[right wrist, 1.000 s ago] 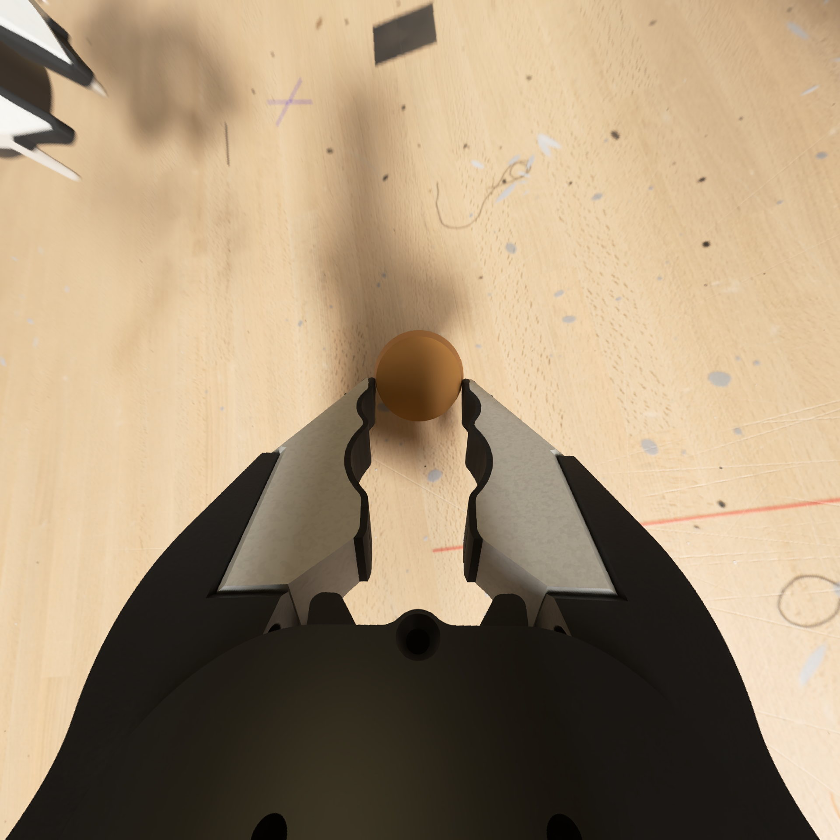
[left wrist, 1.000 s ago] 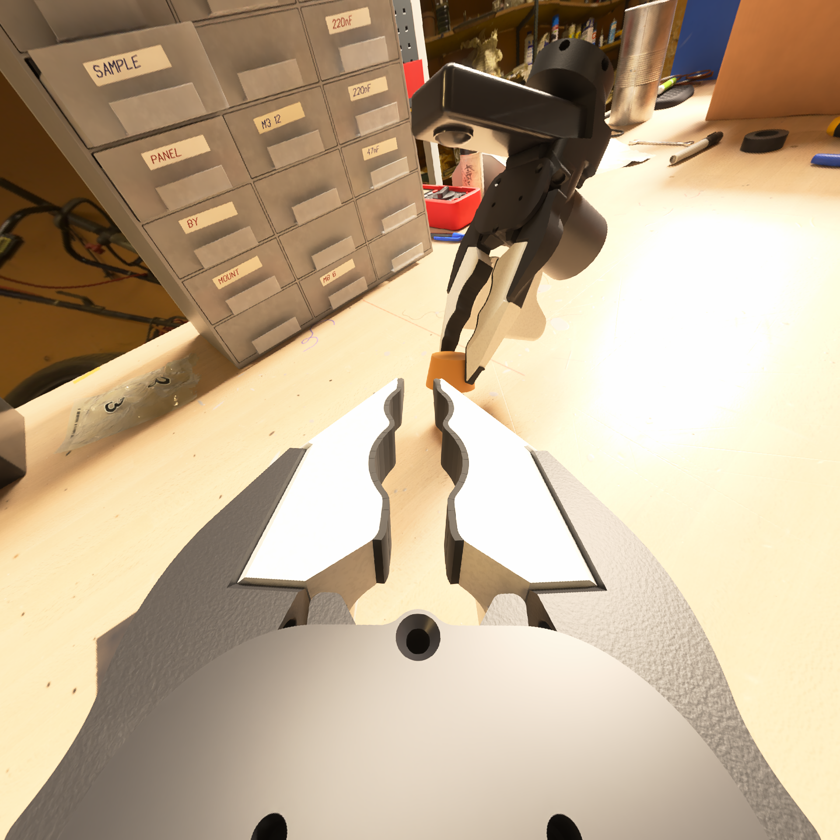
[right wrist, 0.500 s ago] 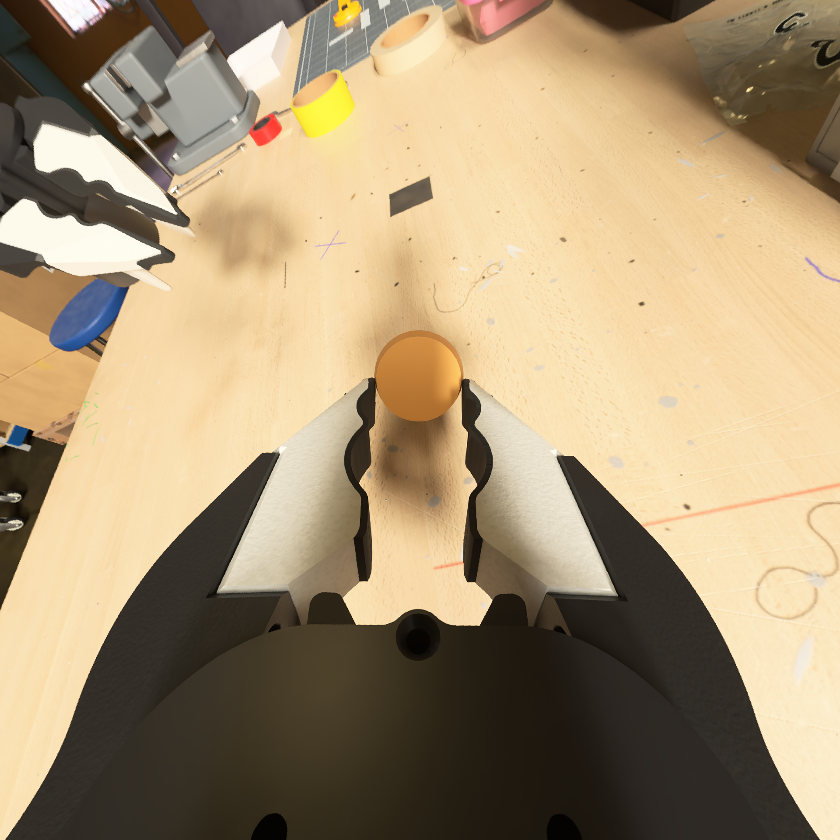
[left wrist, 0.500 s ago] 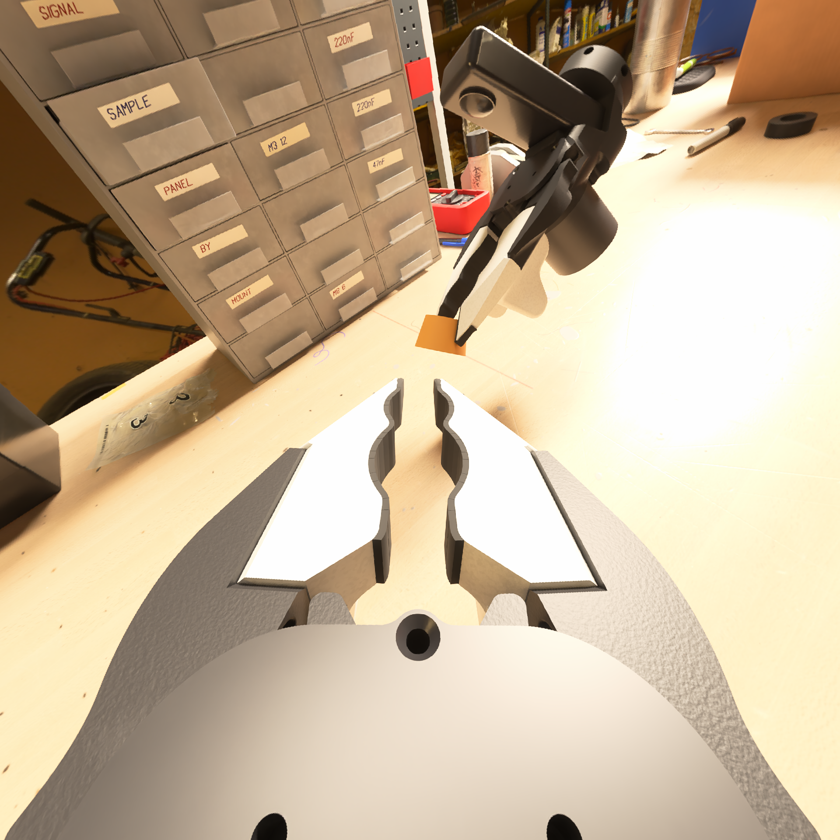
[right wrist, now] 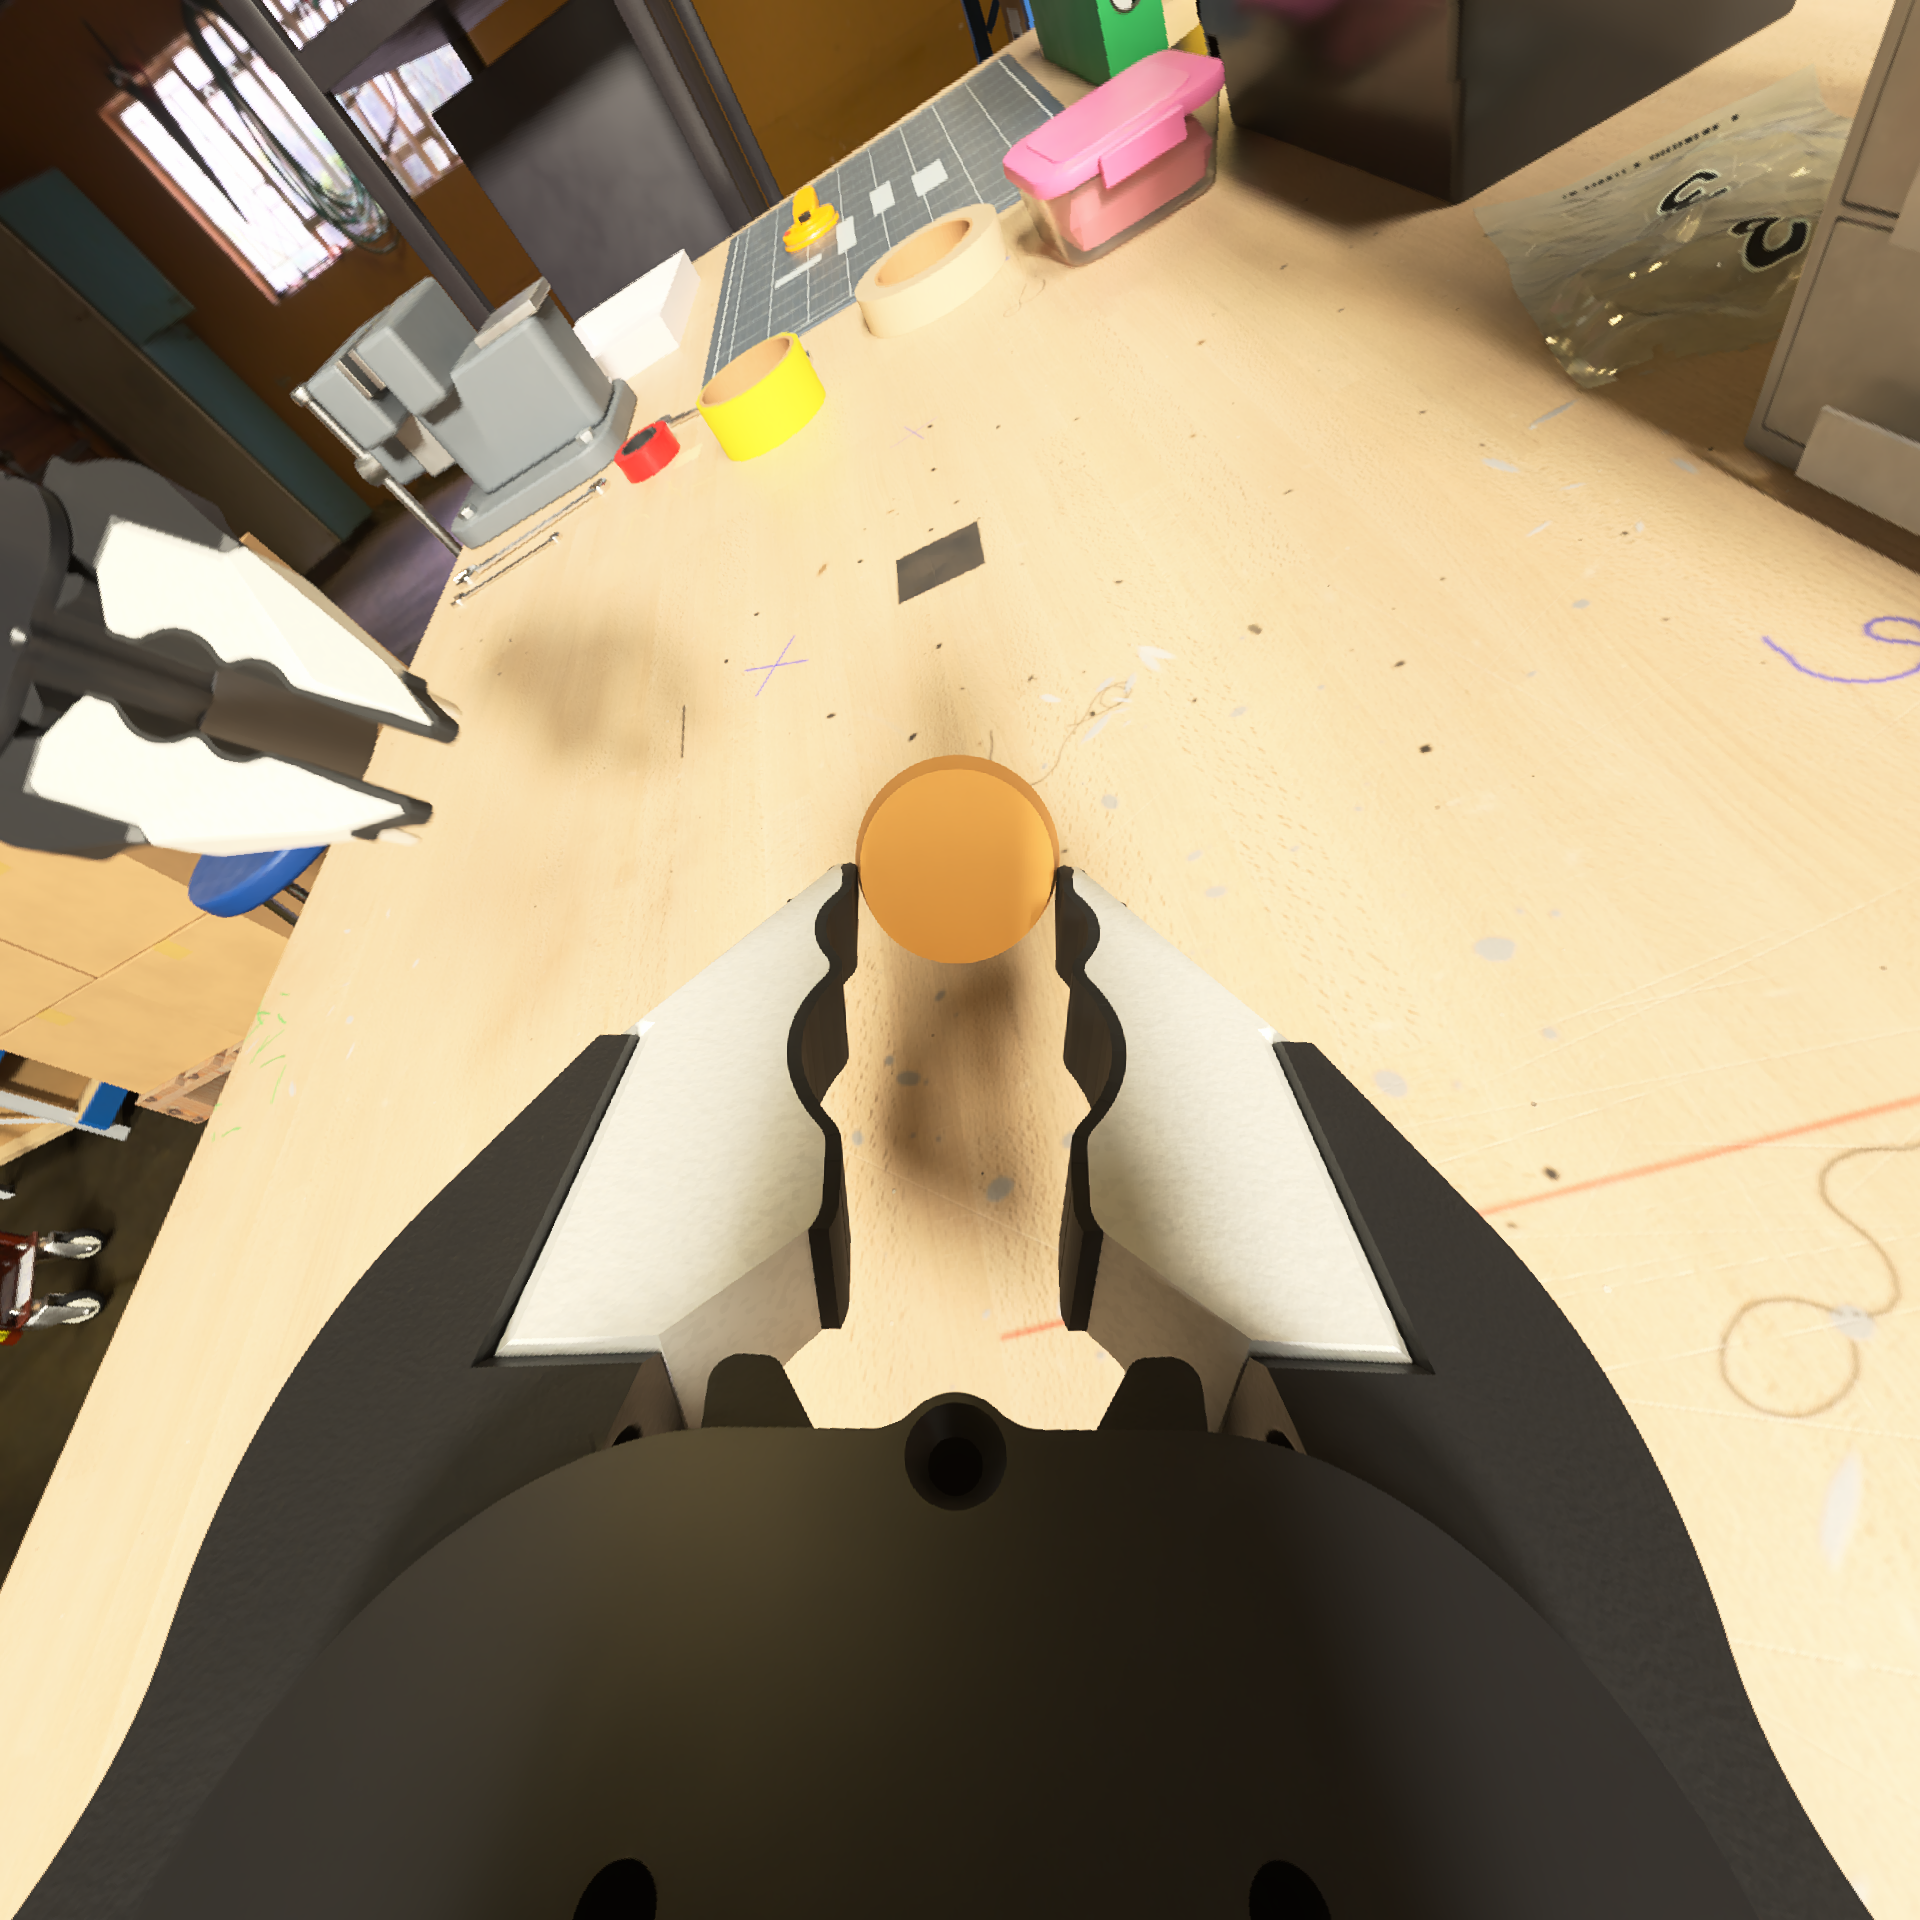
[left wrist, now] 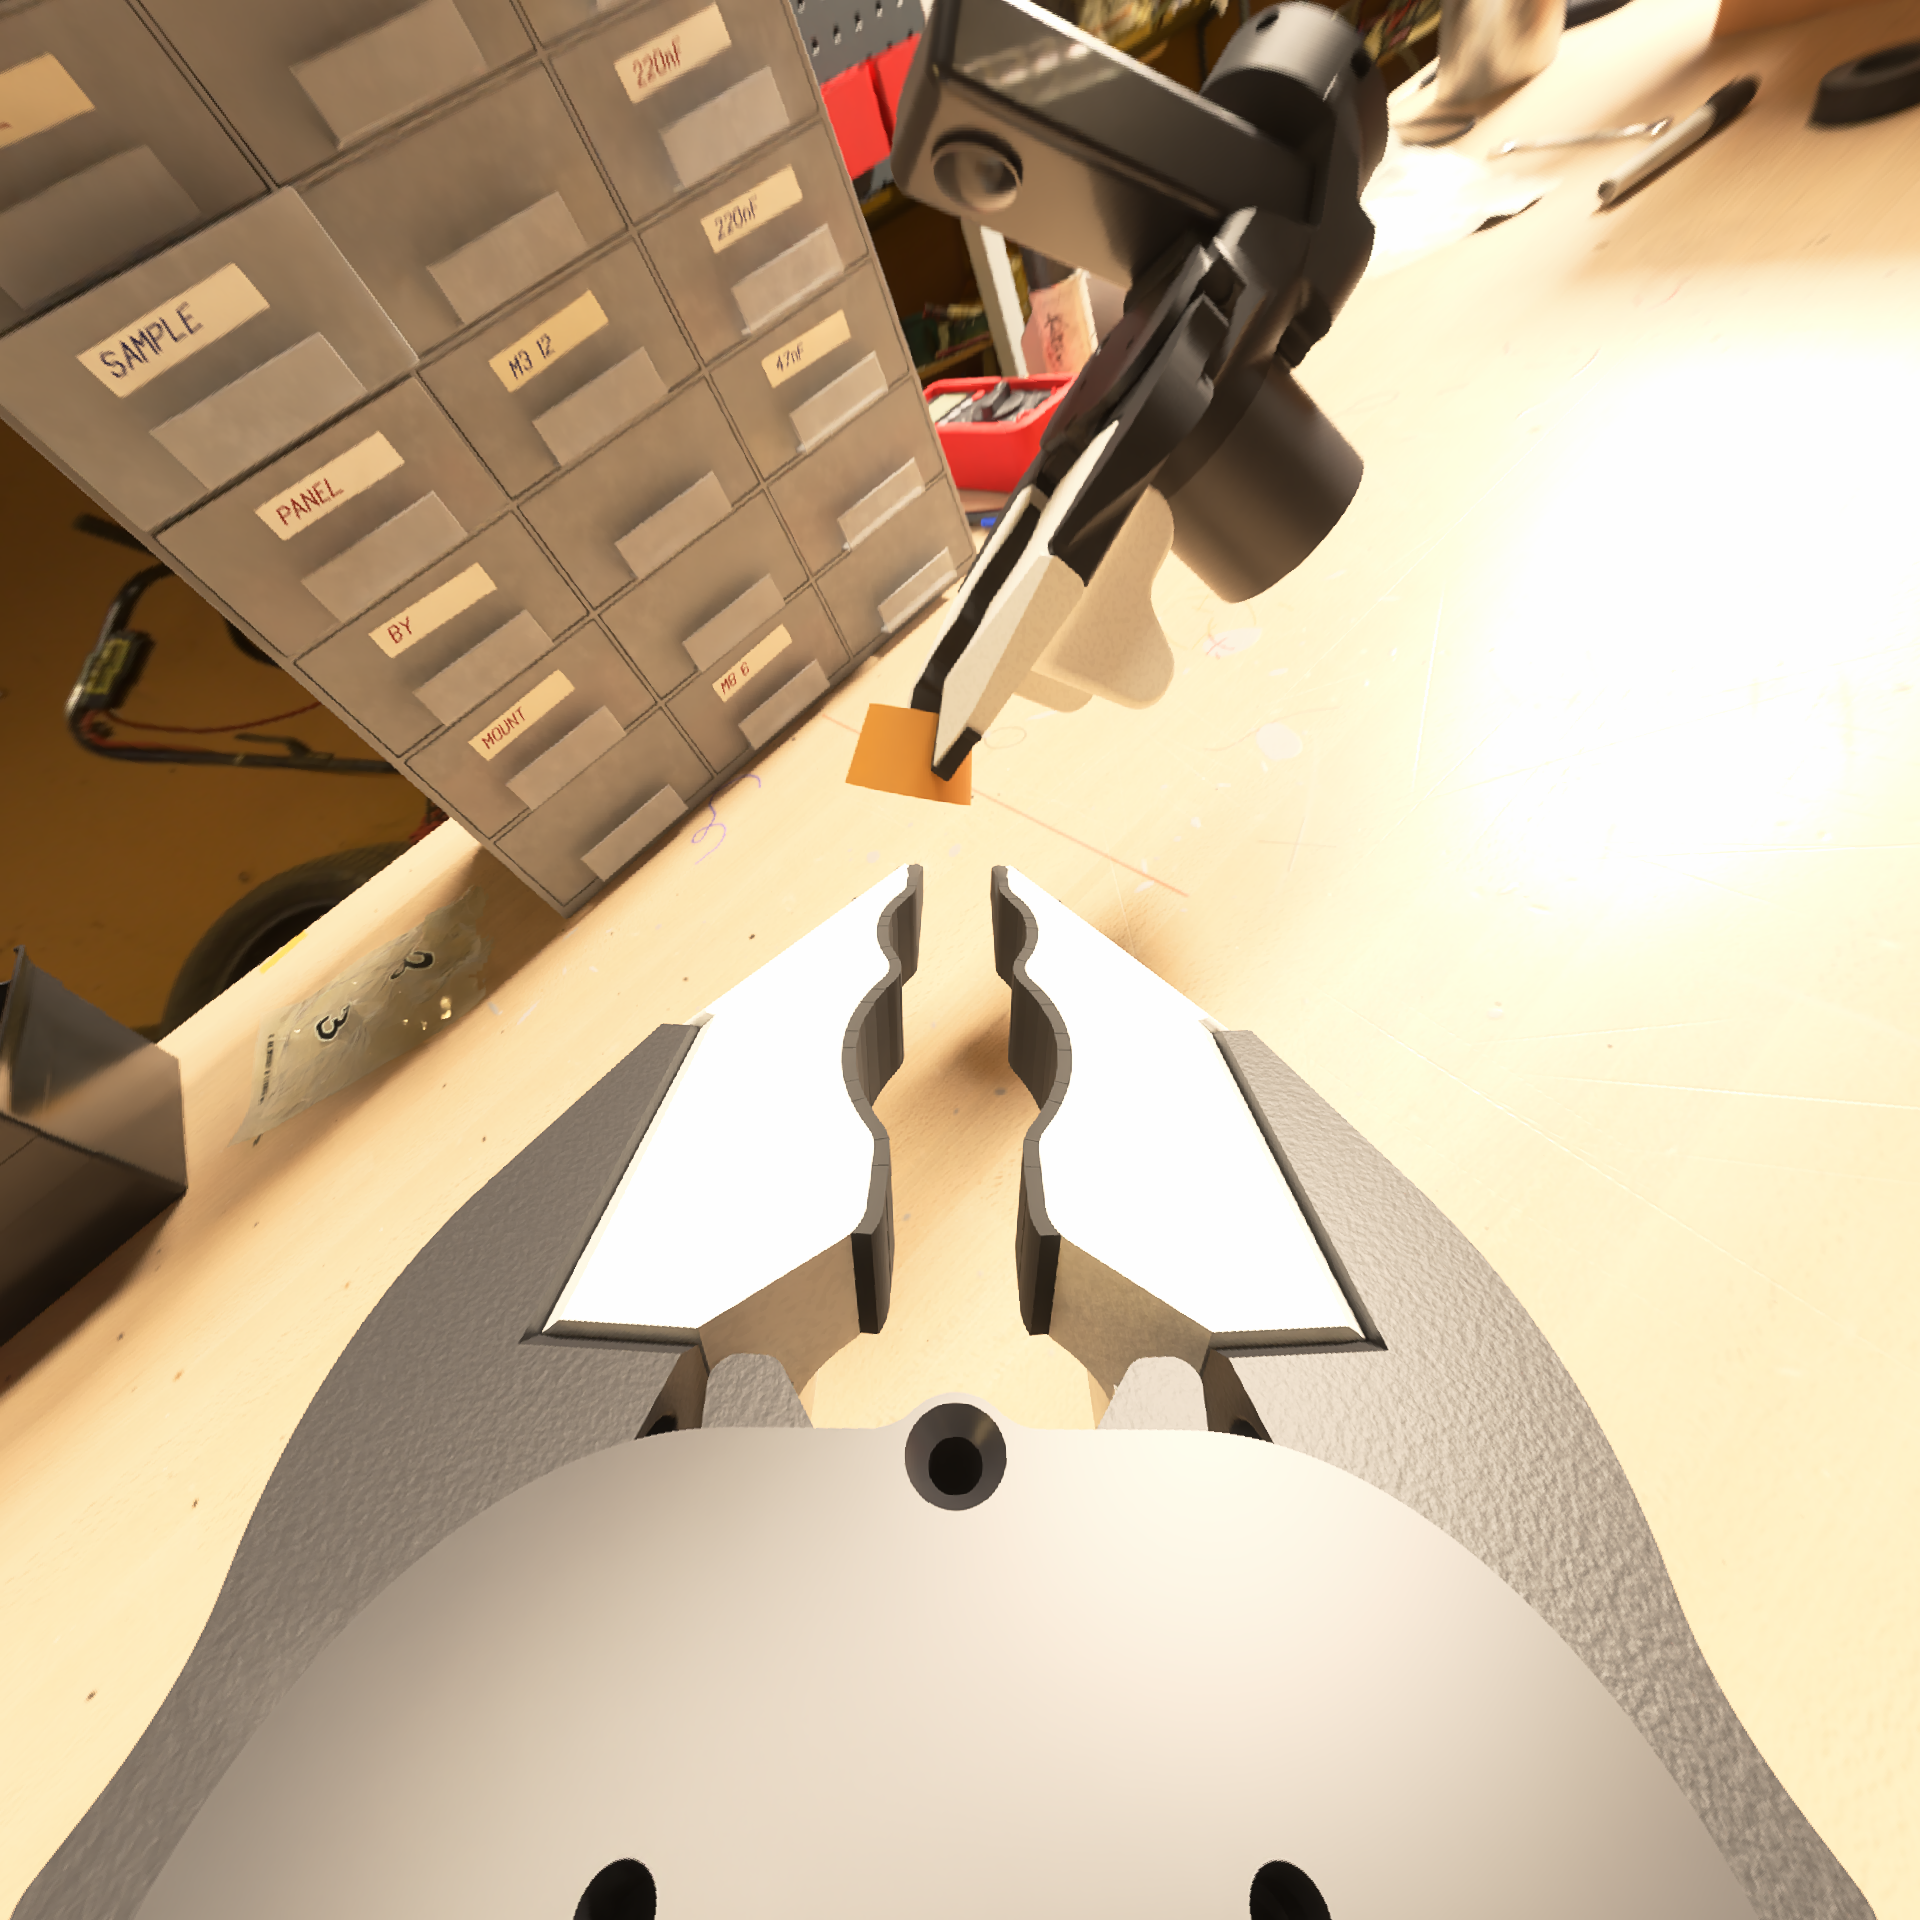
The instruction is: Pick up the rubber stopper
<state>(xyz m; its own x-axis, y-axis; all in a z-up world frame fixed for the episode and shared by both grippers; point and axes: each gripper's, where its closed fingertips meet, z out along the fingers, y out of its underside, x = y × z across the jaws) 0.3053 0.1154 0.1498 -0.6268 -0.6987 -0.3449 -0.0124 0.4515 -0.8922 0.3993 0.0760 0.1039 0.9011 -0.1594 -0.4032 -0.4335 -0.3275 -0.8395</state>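
Note:
The orange rubber stopper (right wrist: 954, 858) is clamped between the fingertips of my black right gripper (right wrist: 956, 883) and hangs above the wooden bench, with its shadow below it. In the left wrist view the stopper (left wrist: 902, 754) shows as a small orange block at the tips of the right gripper (left wrist: 951, 743), tilted and clear of the bench top. My grey left gripper (left wrist: 954, 878) hovers just short of it, its jaws a narrow gap apart and empty. It also shows at the left edge of the right wrist view (right wrist: 410, 769).
A grey drawer cabinet (left wrist: 499, 416) stands left of the stopper, with a red bin (left wrist: 987, 426) behind it. A clear bag (left wrist: 364, 1013) lies at the bench edge. A vise (right wrist: 468, 405), yellow tape roll (right wrist: 764, 400), beige tape roll (right wrist: 930, 268) and pink box (right wrist: 1117, 156) stand farther off.
My right gripper has lifted the stopper off the bench and tilted up, so the far bench came into its view. My left gripper stayed empty and moved slightly closer.

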